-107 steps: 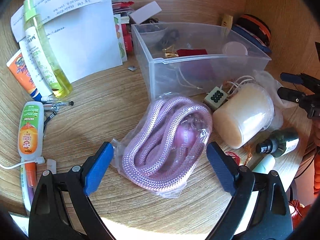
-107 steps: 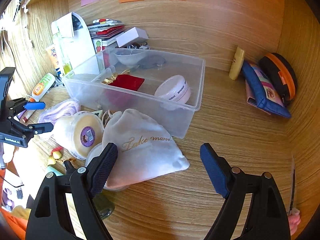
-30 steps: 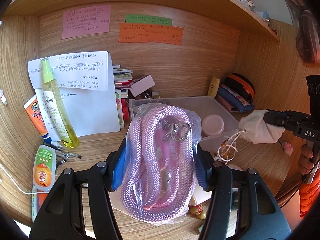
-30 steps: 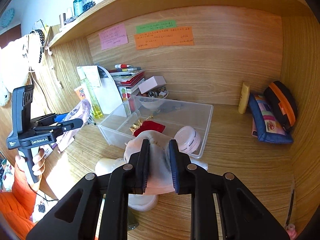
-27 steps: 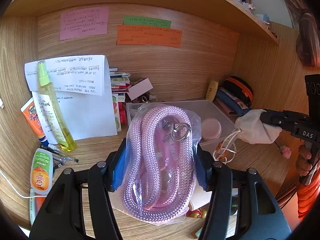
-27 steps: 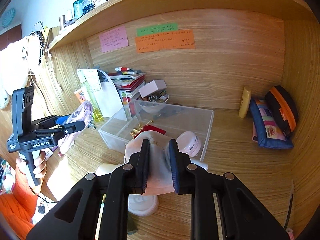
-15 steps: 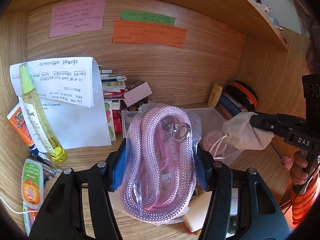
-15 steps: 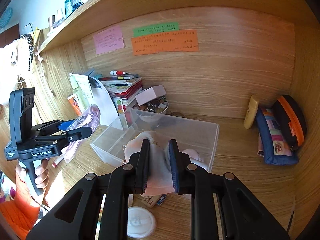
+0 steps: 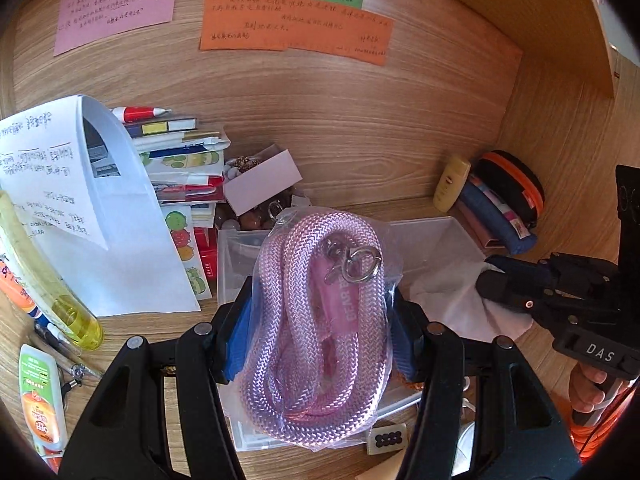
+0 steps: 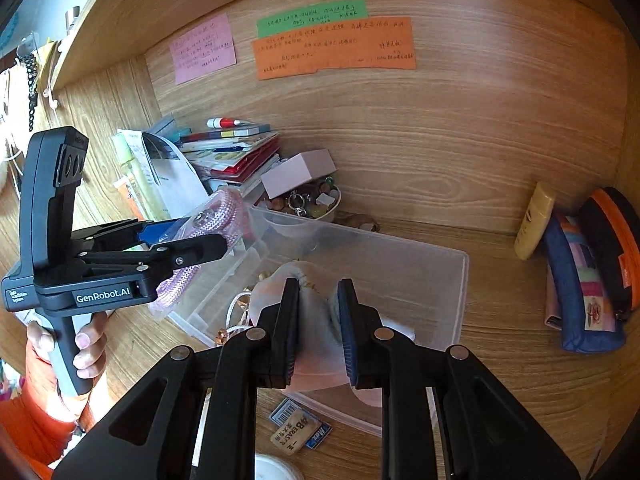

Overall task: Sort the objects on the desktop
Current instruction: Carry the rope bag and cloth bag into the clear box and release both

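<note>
My left gripper point(image 9: 320, 328) is shut on a clear bag holding a coiled pink rope point(image 9: 320, 320) and holds it upright over the near left end of the clear plastic bin point(image 9: 436, 240). It also shows in the right wrist view point(image 10: 192, 240), with the pink rope point(image 10: 224, 212) sticking out. My right gripper point(image 10: 318, 320) is shut on a white drawstring pouch point(image 10: 316, 344) and holds it over the bin point(image 10: 400, 264). The pouch point(image 9: 448, 304) and the right gripper point(image 9: 500, 280) show at the right of the left wrist view.
A stack of books and papers point(image 9: 176, 152), a pink box point(image 10: 298, 172) and a bowl of trinkets point(image 10: 312, 200) stand behind the bin. A yellow spray bottle point(image 9: 44, 280) and tubes point(image 9: 40, 396) lie left. Pouches point(image 10: 580, 280) and a yellow tube point(image 10: 534, 220) stand right. An eraser point(image 10: 298, 430) lies in front.
Both grippers have closed on their objects, lifted them off the desk and moved forward and inward, so rope bag and pouch now hang over the bin.
</note>
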`<state>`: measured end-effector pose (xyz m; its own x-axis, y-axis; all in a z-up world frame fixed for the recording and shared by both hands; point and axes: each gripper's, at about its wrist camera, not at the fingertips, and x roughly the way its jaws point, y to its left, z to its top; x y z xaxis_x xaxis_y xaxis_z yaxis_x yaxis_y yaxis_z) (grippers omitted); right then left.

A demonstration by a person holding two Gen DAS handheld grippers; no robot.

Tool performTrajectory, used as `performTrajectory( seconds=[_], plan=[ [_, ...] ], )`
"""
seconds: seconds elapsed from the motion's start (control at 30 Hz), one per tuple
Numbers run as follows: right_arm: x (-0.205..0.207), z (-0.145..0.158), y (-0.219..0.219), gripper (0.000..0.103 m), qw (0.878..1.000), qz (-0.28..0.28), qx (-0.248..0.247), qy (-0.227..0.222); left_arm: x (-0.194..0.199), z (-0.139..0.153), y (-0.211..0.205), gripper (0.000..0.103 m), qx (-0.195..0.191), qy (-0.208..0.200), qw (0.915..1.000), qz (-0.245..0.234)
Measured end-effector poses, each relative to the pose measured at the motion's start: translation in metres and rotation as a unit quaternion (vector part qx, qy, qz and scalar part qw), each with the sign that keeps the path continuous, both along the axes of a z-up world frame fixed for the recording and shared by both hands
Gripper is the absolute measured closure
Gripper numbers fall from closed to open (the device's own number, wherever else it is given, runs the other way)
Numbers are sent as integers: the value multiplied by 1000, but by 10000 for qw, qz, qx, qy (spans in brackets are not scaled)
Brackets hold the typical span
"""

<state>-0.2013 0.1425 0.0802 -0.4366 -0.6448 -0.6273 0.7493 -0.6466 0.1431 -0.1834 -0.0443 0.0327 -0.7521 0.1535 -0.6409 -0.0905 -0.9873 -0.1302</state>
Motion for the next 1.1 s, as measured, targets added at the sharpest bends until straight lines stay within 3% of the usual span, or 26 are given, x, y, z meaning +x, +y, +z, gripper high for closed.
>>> performTrajectory(
  seconds=[0.53,0.87,0.97,1.1],
  plan=[
    [-1,-25,-23,81,9990,288,349,-24,-17,-35,15,45,-382,-345,9986,-82],
    [5,-32,-29,80,9970,332,694,-27,1,-15,9,34,-272,26,9996,-72],
    [7,-30,-27,77,9970,282,723,-16,3,-10,9,30,-237,74,9997,-69],
    [11,-24,-21,60,9970,193,745,77,7,-7,11,29,-325,94,9994,-18]
  ],
)
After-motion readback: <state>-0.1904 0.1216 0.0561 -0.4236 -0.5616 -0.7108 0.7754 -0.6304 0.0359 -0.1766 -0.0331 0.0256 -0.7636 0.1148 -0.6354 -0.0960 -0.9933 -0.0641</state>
